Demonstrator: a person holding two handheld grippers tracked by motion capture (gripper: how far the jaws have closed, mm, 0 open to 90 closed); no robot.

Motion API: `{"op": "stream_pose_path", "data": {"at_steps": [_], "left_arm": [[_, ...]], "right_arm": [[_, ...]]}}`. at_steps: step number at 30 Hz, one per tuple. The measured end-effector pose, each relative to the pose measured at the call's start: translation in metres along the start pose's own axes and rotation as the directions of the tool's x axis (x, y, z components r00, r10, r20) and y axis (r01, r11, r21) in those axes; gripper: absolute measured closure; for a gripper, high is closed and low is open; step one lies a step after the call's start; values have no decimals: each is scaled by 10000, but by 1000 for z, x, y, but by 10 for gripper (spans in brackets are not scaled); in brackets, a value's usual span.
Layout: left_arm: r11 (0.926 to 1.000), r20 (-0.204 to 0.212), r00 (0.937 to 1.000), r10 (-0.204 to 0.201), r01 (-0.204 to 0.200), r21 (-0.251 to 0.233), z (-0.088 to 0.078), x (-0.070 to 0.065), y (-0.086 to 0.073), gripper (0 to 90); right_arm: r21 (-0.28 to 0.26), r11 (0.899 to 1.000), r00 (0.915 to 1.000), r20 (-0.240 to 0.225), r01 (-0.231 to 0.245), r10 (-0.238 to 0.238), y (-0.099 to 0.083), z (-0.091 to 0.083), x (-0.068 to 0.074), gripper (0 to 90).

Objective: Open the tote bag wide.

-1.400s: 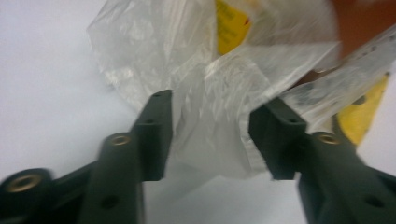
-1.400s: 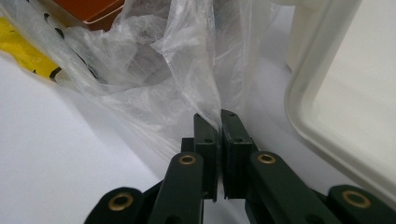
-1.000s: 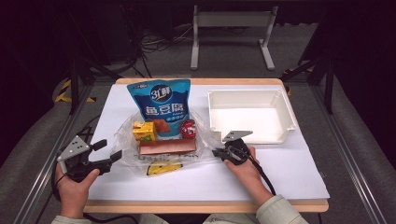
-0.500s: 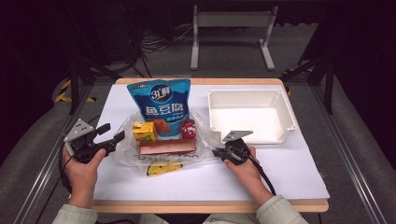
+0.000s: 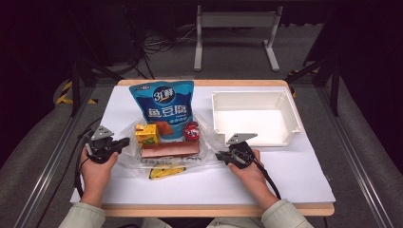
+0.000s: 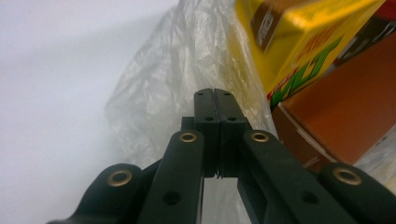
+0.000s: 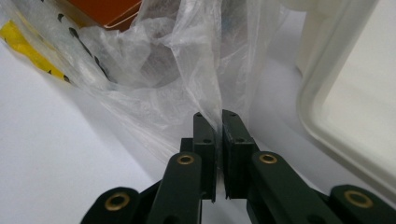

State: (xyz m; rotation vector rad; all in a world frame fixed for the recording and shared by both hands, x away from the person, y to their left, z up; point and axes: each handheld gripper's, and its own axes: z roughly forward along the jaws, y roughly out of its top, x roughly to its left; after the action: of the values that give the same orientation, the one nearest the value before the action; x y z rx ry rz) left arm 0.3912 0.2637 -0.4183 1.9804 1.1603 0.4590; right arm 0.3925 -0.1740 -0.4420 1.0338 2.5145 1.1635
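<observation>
Two grippers now pinch the plastic bag [image 5: 164, 152] of snacks left of the white tray [image 5: 256, 116]: the left gripper [image 5: 124, 142] has just snapped shut on its left edge, right gripper [image 5: 219, 156] clamped on the right edge, ready to lift.

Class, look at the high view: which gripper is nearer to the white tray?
Right. The right gripper sits just below the white tray's front left corner, pinching the plastic bag; the left gripper is across the bag, at its far side.
</observation>
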Motion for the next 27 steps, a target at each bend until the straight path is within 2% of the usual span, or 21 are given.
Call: {"op": "stream_pose_path", "data": {"at_steps": [4, 8, 12, 15, 19, 25, 26, 27], "left_arm": [[9985, 7, 10000, 41, -41, 544, 15, 1, -5, 899], [9949, -109, 9996, 266, -254, 975, 27, 0, -7, 900], [9946, -72, 9997, 231, -223, 1016, 29, 2, -9, 899], [9963, -12, 10000, 83, -81, 859, 29, 5, -10, 898], [9971, 100, 9997, 244, -250, 725, 28, 3, -11, 898], [9983, 298, 9990, 329, -343, 468, 26, 3, -12, 897], [9983, 322, 9989, 351, -366, 464, 25, 2, -12, 897], [9985, 340, 9988, 357, -371, 415, 24, 2, -12, 897]], "right_arm": [[85, 10000, 10000, -80, 48, -47, -1, 0, 2, 859], [255, 9997, 9999, -146, -8, 12, -3, -1, 4, 863], [354, 9994, 9998, -212, -8, 15, -6, -2, 5, 870], [558, 9984, 9994, -331, -36, 55, -7, -5, 8, 877], [633, 9980, 9991, -429, 56, -28, -9, -8, 11, 873], [70, 9995, 9984, -478, 317, -313, -5, -18, 14, 817], [-54, 9993, 9984, -419, 375, -377, -4, -20, 15, 774], [-582, 9968, 9977, -379, 543, -565, -1, -26, 16, 675]]}}
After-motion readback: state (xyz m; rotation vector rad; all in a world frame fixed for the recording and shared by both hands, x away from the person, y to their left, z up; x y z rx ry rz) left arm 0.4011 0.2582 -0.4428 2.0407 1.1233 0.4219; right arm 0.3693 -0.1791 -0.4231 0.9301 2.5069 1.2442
